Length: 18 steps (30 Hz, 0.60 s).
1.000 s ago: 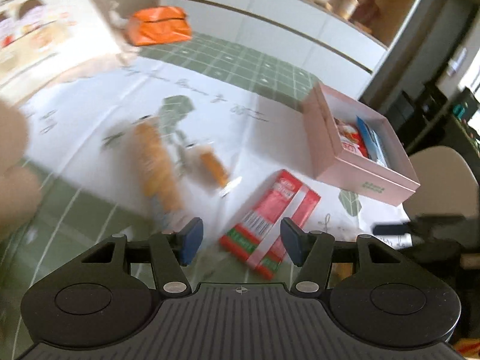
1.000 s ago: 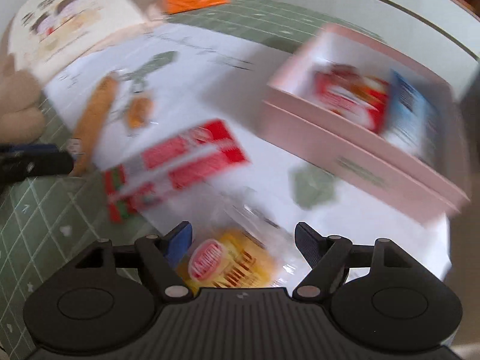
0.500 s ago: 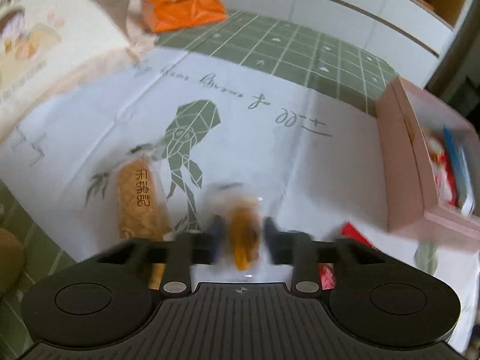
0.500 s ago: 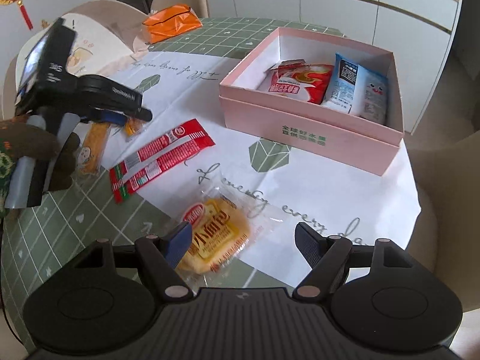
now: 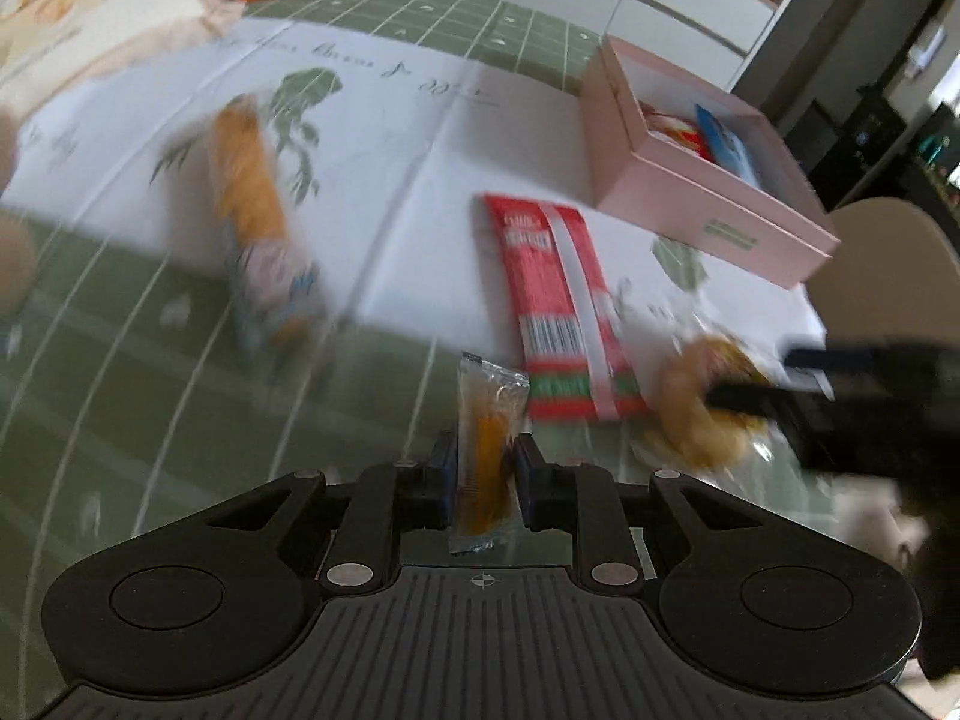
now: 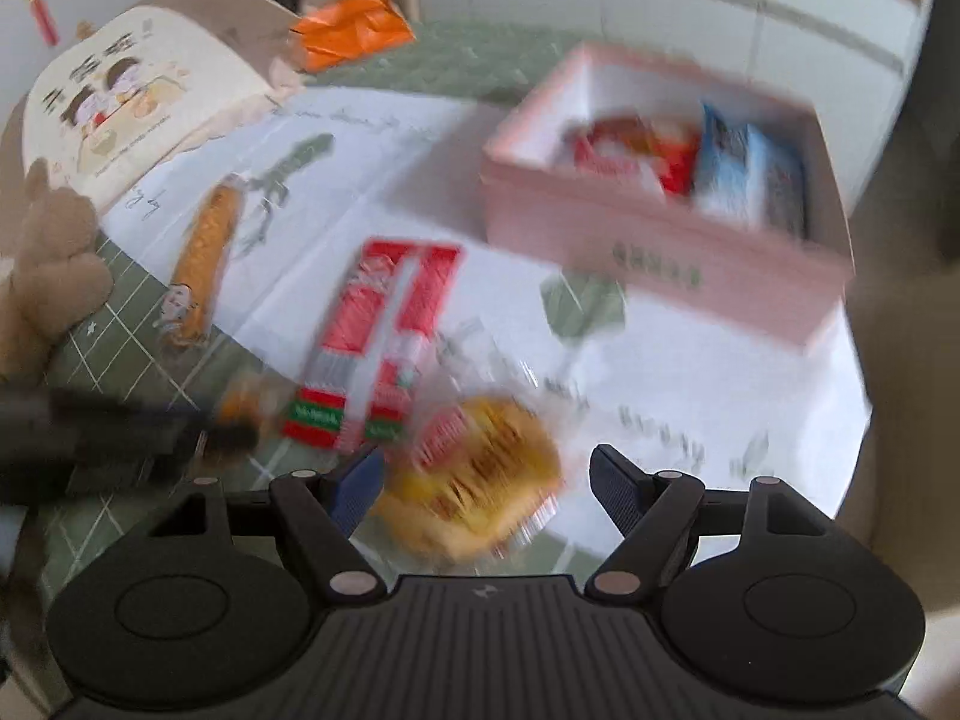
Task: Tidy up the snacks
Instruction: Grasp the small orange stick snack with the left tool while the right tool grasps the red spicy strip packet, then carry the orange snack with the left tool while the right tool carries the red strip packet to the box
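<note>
My left gripper point(image 5: 482, 468) is shut on a small clear packet with an orange snack point(image 5: 485, 438), held upright above the green cloth. My right gripper point(image 6: 486, 480) is open, its jaws either side of a yellow snack bag point(image 6: 480, 468) on the table; that bag shows blurred in the left wrist view point(image 5: 702, 414). A red-and-white packet point(image 5: 558, 300) lies flat between them. A long orange snack packet point(image 5: 252, 204) lies to the left. The open pink box point(image 6: 660, 228) holds a red packet point(image 6: 636, 156) and a blue packet point(image 6: 744, 174).
An orange bag point(image 6: 354, 27) lies at the table's far side. A cream illustrated box lid point(image 6: 120, 102) stands at the far left, with a brown plush toy point(image 6: 54, 264) beside it. A beige chair point(image 5: 888, 276) stands past the table's right edge.
My left gripper closed on the small orange snack packet and lifted it back from the white sheet. My right gripper moved down and closer over the yellow bag.
</note>
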{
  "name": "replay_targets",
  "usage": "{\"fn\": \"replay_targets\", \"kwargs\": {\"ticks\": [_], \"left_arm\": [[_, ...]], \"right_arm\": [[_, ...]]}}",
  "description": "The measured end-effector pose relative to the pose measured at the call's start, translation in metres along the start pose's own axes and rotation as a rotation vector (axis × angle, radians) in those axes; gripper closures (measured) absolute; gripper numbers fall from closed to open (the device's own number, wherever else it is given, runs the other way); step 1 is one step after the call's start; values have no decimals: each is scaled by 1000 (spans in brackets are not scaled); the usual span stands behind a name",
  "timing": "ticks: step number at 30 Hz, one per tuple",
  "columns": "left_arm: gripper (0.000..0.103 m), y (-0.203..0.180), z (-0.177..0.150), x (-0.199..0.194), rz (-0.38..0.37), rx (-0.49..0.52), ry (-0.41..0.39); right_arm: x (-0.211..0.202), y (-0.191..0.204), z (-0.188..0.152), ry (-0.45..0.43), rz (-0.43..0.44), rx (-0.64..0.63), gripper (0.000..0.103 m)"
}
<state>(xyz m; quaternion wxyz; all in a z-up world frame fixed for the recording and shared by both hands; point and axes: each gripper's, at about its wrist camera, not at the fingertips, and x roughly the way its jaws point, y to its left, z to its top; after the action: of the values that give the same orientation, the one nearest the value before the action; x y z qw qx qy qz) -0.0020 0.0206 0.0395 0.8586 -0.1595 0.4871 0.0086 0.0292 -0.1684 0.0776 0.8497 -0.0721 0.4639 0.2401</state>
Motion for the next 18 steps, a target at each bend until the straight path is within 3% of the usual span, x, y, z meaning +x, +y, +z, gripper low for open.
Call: {"fn": "replay_targets", "kwargs": {"ticks": [4,9,14,17,18], "left_arm": [[79,14,-21,-27,-24,-53,-15],[79,43,-37,-54,-6,-109,-49],[79,73,-51,-67,17,-180,-47],[79,79,-58,-68,12,-192,-37],[79,79,-59,-66,9,-195,-32]], "right_arm": [[9,25,21,-27,21,-39,21],[55,41,51,39,43,39,21],[91,52,64,74,-48,49,20],[89,62,58,85,-64,0,27],[86,66,54,85,-66,-22,35]]}}
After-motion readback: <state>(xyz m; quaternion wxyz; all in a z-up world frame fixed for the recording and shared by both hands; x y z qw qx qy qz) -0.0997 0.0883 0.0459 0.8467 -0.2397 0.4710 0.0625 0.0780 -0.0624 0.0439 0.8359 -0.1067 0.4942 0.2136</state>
